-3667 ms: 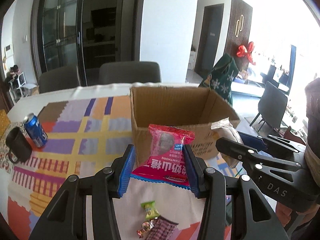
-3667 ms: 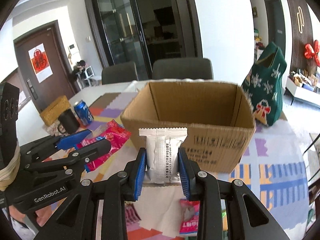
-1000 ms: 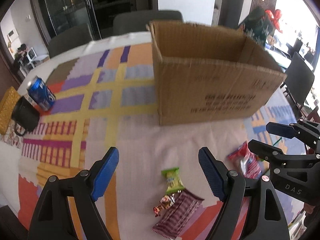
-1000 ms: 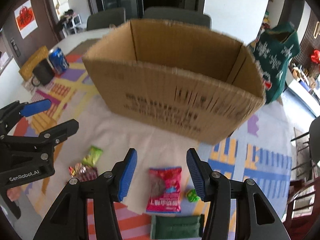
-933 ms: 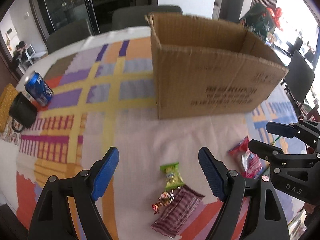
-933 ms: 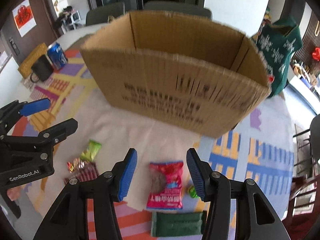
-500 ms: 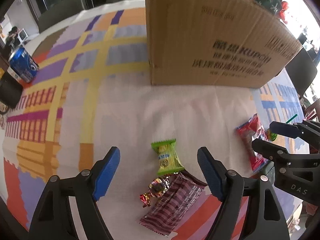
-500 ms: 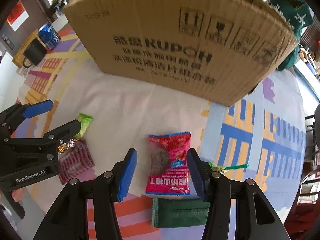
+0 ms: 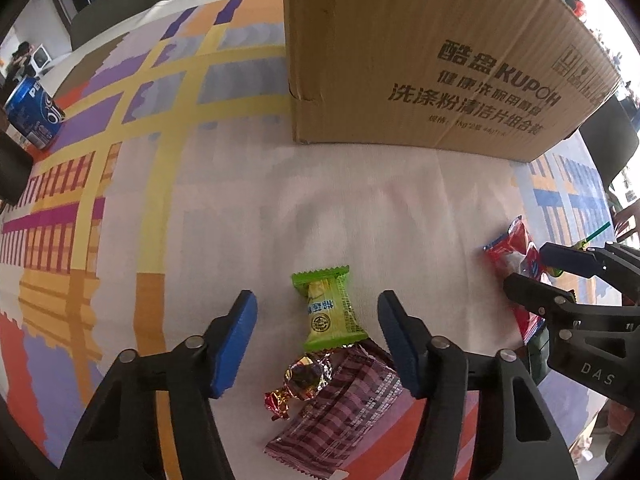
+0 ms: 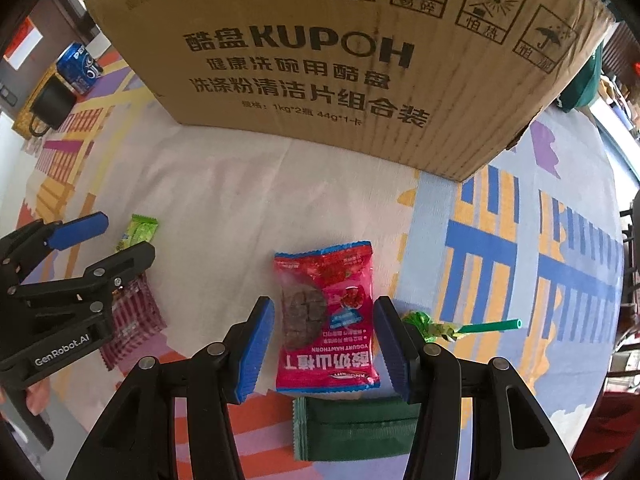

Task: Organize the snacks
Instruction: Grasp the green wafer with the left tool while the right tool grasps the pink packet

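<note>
The left gripper (image 9: 316, 320) stood with its ribbed blue pads apart, low over the patterned cloth tabletop (image 9: 192, 200); a glossy lime-green rectangular snack packet (image 9: 329, 309) lay flat between them, long axis running away from the gripper; nearer in lay a crinkled foil candy (image 9: 298, 378) touching a maroon checked flat wrapper (image 9: 340, 408). The right gripper (image 10: 323, 346) also stood open, straddling a shiny red hawthorn snack pouch (image 10: 326, 322); a matte dark-green packet (image 10: 356, 428) lay beneath. Beyond both stood the brown corrugated cardboard box (image 10: 320, 60). A second earlier both grippers were higher; 3.7 seconds ago each clamped a packet.
</note>
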`<state>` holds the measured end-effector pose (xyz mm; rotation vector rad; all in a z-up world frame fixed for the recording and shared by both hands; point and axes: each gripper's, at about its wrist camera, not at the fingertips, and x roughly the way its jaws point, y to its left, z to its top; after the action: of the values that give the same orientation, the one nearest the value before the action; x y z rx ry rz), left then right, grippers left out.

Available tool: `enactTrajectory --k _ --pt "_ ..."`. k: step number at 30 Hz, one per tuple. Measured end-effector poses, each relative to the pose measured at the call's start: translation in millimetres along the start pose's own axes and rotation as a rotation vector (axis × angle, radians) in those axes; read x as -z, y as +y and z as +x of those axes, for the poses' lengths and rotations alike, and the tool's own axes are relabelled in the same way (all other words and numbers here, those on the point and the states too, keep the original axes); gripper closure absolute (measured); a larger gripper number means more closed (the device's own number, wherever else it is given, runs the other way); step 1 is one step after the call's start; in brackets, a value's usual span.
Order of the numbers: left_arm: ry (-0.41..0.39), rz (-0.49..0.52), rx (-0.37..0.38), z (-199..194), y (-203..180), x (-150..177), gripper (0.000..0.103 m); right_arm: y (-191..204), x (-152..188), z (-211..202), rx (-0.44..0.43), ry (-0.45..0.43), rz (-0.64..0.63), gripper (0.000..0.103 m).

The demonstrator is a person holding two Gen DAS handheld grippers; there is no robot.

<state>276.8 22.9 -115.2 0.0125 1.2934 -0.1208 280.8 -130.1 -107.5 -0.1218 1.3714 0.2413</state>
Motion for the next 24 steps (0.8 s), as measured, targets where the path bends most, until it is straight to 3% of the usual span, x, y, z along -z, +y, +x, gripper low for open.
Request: enactTrajectory --k 11,19,21,24 --pt "0.014 0.003 -0.013 9 -2 -6 0.055 -3 -3 6 -0.001 0.010 0.007 0.051" --pt "0.008 0.013 -0.002 7 -8 -9 0.080 -11 -5 9 -0.009 0.018 0.024 0.051" --pt "0.006 0.016 0.018 7 -5 -6 0.080 -11 -4 8 -0.007 0.012 0.014 0.051" --pt "0.004 0.025 0.025 6 -8 -6 0.081 -10 -4 8 -0.019 -0.003 0.013 0.058"
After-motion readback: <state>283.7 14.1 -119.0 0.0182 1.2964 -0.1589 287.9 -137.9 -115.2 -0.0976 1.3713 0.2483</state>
